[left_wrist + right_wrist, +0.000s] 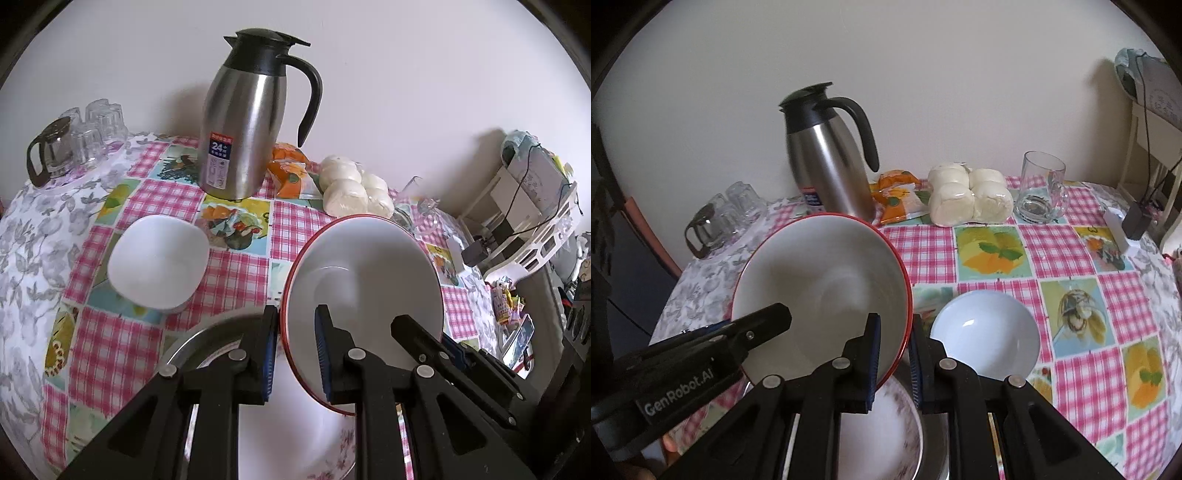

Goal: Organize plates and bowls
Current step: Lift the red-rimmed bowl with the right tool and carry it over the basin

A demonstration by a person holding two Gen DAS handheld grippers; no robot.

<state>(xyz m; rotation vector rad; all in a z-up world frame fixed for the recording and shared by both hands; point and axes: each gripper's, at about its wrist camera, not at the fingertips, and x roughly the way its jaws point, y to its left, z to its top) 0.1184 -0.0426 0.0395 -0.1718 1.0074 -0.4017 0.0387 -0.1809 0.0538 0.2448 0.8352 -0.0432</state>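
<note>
Both grippers, left (295, 354) and right (894, 358), pinch opposite rims of a red-rimmed bowl (364, 266) above a floral plate (886, 424).

On your desk (1071, 251): a steel jug (831, 162) stands by the wall, wrapped buns (971, 199) beside an orange packet (897, 199), a glass mug (1039, 192) right, small glasses (96, 129) left.

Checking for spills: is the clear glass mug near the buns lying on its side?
No, the glass mug stands upright on the tablecloth, mouth up, beside the buns.
</note>
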